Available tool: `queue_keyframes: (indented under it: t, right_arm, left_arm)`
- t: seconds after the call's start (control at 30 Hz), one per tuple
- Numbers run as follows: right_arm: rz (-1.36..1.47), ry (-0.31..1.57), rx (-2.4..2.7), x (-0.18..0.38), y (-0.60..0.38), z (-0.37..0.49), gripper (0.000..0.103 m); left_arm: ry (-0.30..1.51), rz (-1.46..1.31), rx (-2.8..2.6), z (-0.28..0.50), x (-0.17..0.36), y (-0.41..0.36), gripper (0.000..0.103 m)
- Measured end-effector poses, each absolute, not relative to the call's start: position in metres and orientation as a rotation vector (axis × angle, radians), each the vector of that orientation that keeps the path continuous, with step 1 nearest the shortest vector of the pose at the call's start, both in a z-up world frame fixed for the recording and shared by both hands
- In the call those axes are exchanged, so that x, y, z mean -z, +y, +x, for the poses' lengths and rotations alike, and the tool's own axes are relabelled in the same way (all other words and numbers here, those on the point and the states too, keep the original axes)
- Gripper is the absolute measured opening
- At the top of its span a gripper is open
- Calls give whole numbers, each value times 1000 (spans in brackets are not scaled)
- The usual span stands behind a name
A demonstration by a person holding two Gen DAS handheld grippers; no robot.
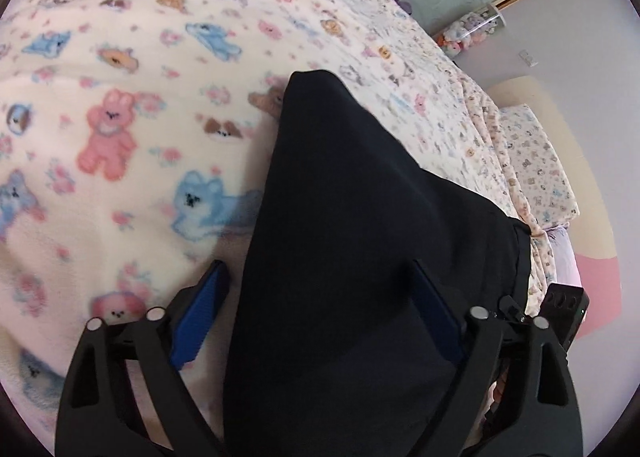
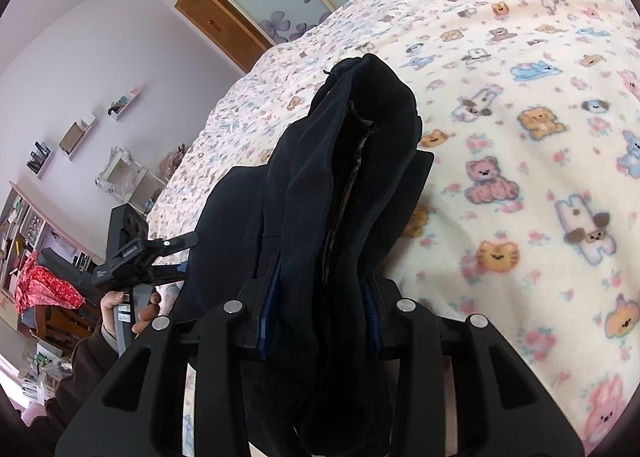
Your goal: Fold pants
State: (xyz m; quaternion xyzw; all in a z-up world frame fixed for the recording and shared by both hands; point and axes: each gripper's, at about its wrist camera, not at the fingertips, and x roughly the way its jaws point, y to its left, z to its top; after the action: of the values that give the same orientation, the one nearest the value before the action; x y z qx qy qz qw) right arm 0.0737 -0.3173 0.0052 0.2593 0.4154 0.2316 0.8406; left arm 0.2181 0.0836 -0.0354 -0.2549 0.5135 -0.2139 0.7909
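Black pants (image 2: 352, 161), centre frame: bunched, raised off bed (image 2: 520, 97). Right gripper (image 2: 320, 309) clenched on pants; left gripper (image 1: 320, 309) spread wide around cloth. Folding apparently unfinished.

Matt black knit pants (image 2: 352, 161) drape over a fuzzy fleece blanket (image 2: 520, 105) with printed animals.

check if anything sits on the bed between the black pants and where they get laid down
Nothing visible does. The black fabric pants hang over bare cream animal-print fleece blanket; the right gripper already clamps them.
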Motion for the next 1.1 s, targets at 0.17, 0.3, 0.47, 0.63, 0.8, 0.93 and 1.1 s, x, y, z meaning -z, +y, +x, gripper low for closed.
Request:
queue_keyframes:
  t: [0.17,0.3,0.47,0.63,0.8,0.93,1.1]
  right_arm:
    - [566,886,-464,-1,-317,70,37]
    - [579,862,-453,-4,-316,66,36]
    - [678,841,-486,-7,-324,66,34]
    - [685,811,-508,-19,-325,67,33]
    - [681,775,-503,-30,-329,79,33]
    - [687,730,-483,-37,-337,89,33]
    - [688,648,-449,-47,-351,94,33]
  left_arm:
    - [1103,-563,471,218,32,79,66]
    - [1071,-517,449,213,21,72,40]
    - [1026,-443,430,207,3,63,21]
    - [956,-375,429,204,-23,47,14]
    - [900,-335,424,210,-40,34,13]
    - [848,-299,421,216,-48,18,13]
    - [795,-295,425,227,-56,-1,13]
